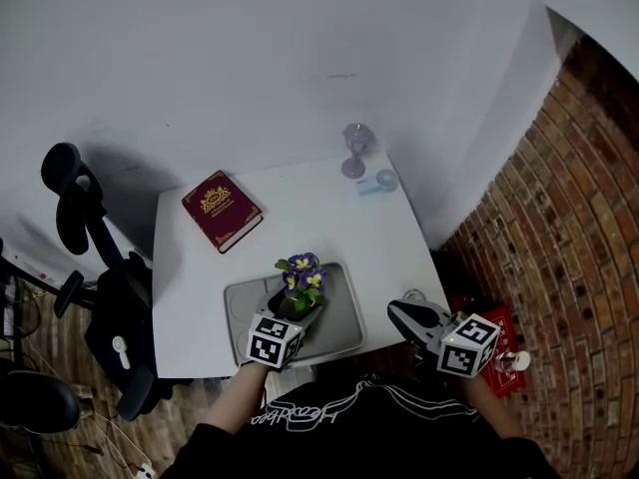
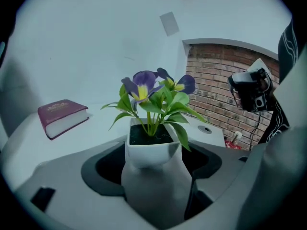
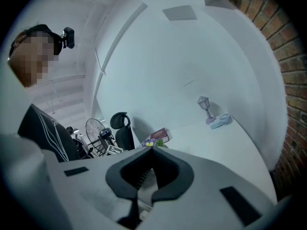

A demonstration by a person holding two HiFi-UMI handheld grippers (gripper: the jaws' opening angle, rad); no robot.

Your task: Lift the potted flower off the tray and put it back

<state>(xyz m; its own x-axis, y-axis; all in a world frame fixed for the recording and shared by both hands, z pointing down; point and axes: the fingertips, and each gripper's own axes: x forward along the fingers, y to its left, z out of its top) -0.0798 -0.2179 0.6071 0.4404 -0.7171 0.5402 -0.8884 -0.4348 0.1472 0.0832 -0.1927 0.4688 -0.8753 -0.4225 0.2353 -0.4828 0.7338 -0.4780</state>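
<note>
White pot point(image 1: 297, 297) of purple flowers stands over the near left part of the tray point(image 1: 344, 319), pinched by the left hand-held gripper point(image 1: 290, 309); I cannot tell whether it touches the tray. Right of the tray, the right hand-held gripper point(image 1: 404, 314) hovers at the table point(image 1: 319, 223) edge, jaws pressed together on nothing. Beyond the tray lies a red book point(image 1: 222, 211).

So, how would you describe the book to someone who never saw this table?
Look at the white table against the wall. On its far left part, beyond the grey tray, lies a closed book. It is the only dark red thing on it, with a gold emblem on its cover.
</note>
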